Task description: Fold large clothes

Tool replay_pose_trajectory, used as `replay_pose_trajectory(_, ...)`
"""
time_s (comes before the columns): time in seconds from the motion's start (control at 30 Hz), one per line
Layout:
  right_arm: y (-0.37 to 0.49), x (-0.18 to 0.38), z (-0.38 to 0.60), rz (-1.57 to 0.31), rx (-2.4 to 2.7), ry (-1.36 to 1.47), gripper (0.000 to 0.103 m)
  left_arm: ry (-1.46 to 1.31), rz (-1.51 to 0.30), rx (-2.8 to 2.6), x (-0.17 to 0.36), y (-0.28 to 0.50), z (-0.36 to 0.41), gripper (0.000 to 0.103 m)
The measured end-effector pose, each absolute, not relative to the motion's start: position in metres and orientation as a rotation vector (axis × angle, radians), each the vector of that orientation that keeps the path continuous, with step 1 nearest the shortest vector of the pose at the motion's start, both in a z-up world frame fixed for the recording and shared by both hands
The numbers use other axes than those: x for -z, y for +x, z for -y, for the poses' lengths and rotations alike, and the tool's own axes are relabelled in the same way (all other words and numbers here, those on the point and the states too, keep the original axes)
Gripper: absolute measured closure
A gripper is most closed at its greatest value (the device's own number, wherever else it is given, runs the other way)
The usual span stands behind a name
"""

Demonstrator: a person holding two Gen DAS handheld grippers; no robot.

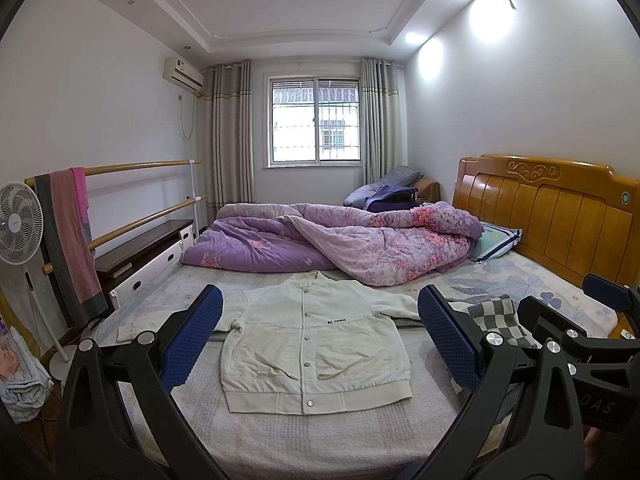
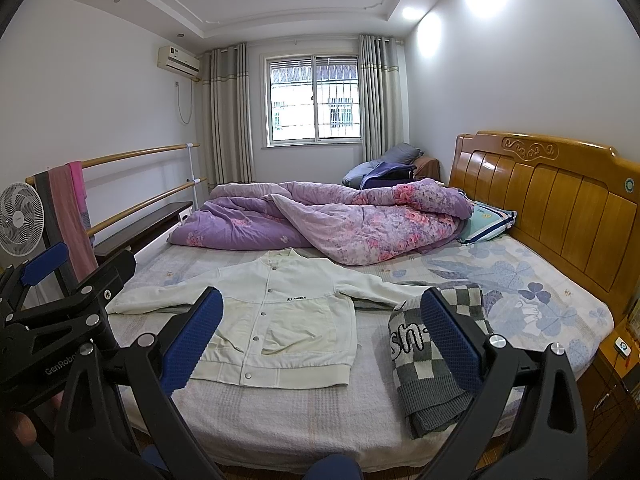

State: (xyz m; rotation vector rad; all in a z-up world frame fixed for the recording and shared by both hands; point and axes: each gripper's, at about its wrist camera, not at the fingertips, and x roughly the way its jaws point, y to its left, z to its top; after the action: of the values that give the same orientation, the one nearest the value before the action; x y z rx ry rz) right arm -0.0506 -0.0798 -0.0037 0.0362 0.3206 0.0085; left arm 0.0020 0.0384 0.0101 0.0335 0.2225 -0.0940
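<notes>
White snap-button jacket [image 1: 316, 344] flat on the pale bed sheet [image 1: 280, 440]; both grippers spread wide, empty.
Right view alone shows the folded grey checked sweater's [image 2: 432, 364] lettering; purple floral quilt [image 2: 320, 224] behind.

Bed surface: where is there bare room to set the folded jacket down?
Free: the sheet between the white jacket and the bed's near edge, and the floral sheet between the checkered sweater and headboard. Crowded: the far half, under the purple quilt, and the narrow gap between jacket and sweater.
</notes>
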Motion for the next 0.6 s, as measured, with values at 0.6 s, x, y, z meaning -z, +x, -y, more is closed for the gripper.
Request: replay_pose_trajectory(0.6,-0.0509,0.0094,0.0809,-0.327,-0.009,0.039,0.008,0.034,-0.225,0.098,-0.0087,0.0037,-0.0404,0.005)
